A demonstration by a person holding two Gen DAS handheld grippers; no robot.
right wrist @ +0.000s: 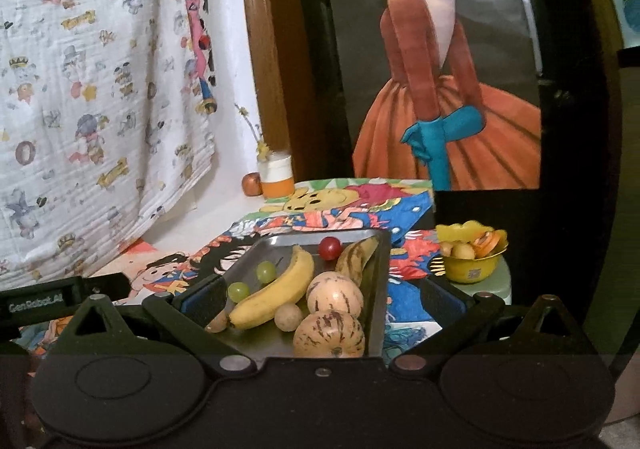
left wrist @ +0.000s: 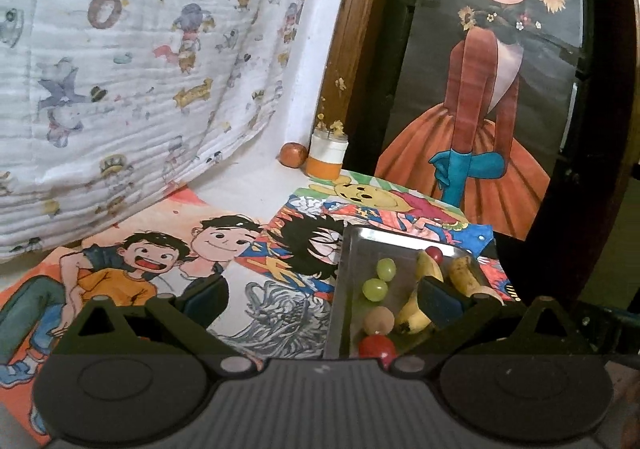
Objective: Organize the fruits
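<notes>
Fruit sits crowded in the steel tray [right wrist: 376,289]: green grapes [right wrist: 266,272], a banana [right wrist: 280,289], then two striped melons [right wrist: 335,299]. The left gripper [left wrist: 324,291] hovers released and empty over the tray's left edge; the right gripper [right wrist: 324,299] likewise spreads wide above it. Best to descend squarely over one fruit, squeezing gently.

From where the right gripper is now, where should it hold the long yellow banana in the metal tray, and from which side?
Grip the long yellow banana across its thick middle, coming down from above. It lies flat in the metal tray, running diagonally, so the right gripper should probably turn to span its width. Green grapes and a round tan fruit crowd both sides.
</notes>
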